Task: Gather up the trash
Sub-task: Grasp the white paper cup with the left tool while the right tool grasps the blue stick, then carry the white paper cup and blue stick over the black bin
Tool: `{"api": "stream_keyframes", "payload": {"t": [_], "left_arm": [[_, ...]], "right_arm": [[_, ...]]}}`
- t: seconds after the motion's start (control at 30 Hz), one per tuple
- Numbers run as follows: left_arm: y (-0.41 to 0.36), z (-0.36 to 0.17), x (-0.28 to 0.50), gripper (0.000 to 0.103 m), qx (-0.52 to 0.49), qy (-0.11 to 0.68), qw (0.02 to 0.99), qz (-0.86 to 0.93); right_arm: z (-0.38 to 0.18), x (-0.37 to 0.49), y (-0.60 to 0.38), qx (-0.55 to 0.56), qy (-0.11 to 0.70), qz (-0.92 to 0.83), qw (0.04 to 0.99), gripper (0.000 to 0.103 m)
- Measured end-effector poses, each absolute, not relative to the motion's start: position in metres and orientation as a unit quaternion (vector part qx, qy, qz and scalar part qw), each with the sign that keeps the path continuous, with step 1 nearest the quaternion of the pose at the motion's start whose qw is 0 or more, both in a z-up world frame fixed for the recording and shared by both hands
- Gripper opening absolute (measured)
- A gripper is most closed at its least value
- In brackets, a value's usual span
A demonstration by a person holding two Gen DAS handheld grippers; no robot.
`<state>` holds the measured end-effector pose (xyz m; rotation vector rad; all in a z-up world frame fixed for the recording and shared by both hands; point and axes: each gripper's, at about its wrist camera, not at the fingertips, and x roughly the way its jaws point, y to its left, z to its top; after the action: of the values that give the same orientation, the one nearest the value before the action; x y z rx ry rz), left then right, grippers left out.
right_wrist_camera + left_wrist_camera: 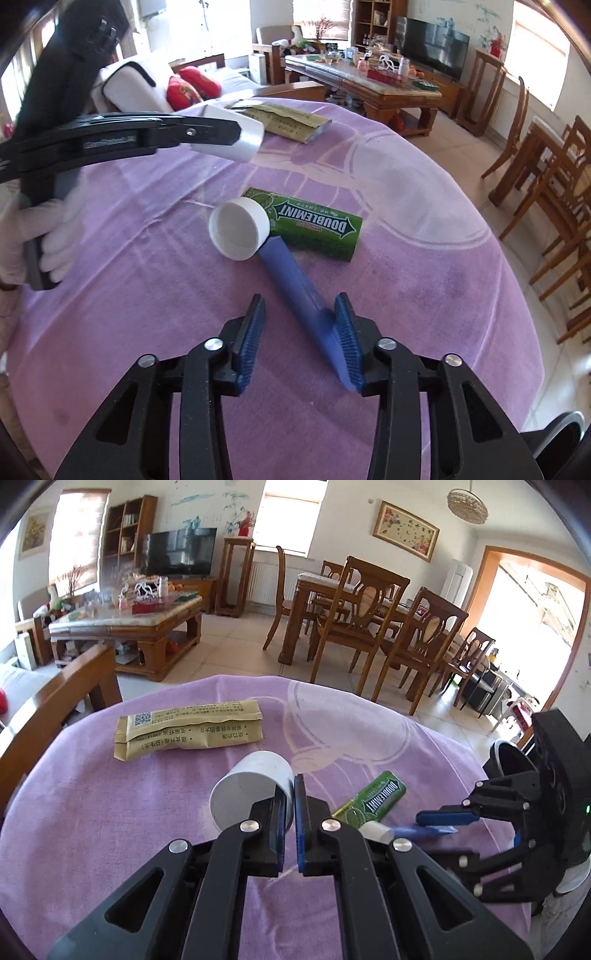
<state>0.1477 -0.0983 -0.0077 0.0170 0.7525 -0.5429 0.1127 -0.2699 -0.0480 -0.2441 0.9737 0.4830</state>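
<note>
Left tongs (290, 805) clamp paper cup (251, 786), right tongs (301, 332) wide open w/ blue tube (295, 280) between, gum pack (314, 225) behind.

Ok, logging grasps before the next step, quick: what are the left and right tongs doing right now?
Left tongs: shut on the wall of the white paper cup, lifted off the cloth.
Right tongs: open around the blue tube, one pad touching it, not clamped.

tube (295, 284) tail blurred by right fingers (345, 332) | bin (511, 758) mostly hidden

Left hand-held gripper (290, 805) clamped, right hand-held gripper (300, 325) spread.
</note>
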Motion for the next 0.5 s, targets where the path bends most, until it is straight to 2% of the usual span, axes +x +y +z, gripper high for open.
{"api": "stream_keyframes", "payload": {"t": [0.2,0.33,0.5], "left_arm": [[-0.096,0.01,0.115,0.005,0.023,0.308,0.907,-0.286],[-0.1,0.025,0.085,0.005,0.04,0.262,0.918,-0.295],[-0.105,0.037,0.066,0.005,0.028,0.248,0.916,-0.314]], "right_arm": [[-0.043,0.101,-0.272,-0.094,0.455,0.246,0.851,0.006],[-0.029,0.089,-0.284,-0.051,0.433,0.256,0.863,0.006],[-0.007,0.068,-0.306,0.033,0.387,0.264,0.883,0.006]]}}
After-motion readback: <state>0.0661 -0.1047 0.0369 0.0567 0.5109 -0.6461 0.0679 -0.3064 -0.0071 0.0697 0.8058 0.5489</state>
